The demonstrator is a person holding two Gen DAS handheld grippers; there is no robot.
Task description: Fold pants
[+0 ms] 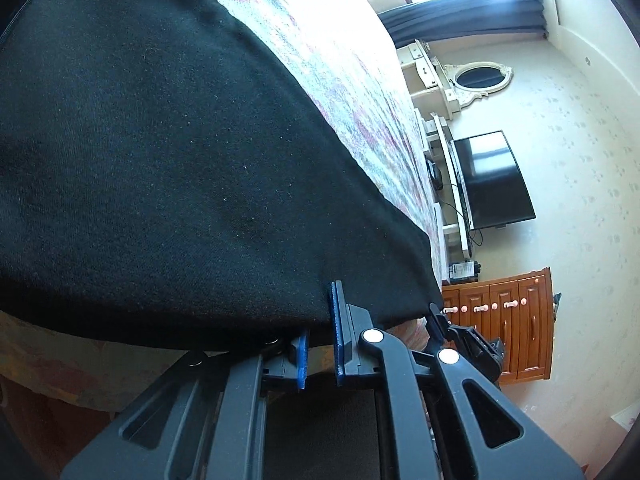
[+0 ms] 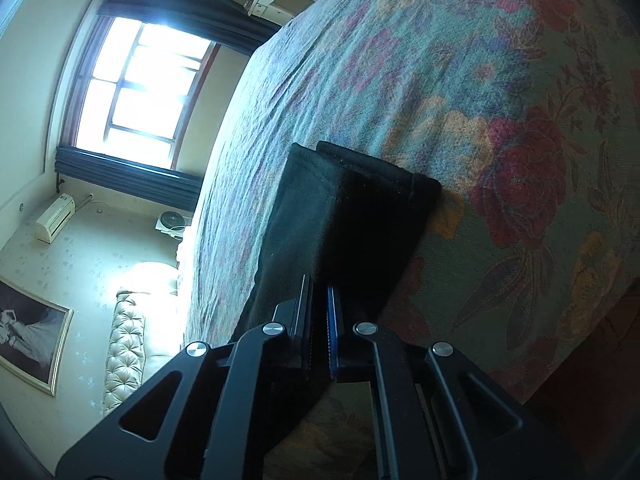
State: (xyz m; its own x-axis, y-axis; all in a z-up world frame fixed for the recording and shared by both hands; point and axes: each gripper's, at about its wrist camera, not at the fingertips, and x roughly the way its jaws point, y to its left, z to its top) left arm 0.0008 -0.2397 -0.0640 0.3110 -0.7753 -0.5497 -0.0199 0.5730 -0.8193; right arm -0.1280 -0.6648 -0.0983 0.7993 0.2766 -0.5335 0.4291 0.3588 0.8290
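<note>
Black pants (image 1: 168,152) lie spread on the bed (image 2: 500,92), over the floral bedspread, near the bed's edge. In the left wrist view the broad dark panel fills most of the frame, its hem running along the near edge. In the right wrist view a narrower end, likely the waistband or a leg cuff, lies doubled on the bedspread, pointing away from the tongs.

Left tongs (image 1: 320,340) clamped on the near hem; one blue pad sits on top of the cloth, the other is tucked under it. Right tongs (image 2: 319,320) pinched together on the near edge of the narrower end, cloth caught between the pads.

Step in hand, as I judge it: both grips just taken, fold about to start. Next move calls for lifting both edges together, keeping the cloth taut between the hands, and carrying it across onto the far part of the pants. Risk: thin cloth slipping out of a pad.

Beyond the bed: window, TV, wooden cabinet.
</note>
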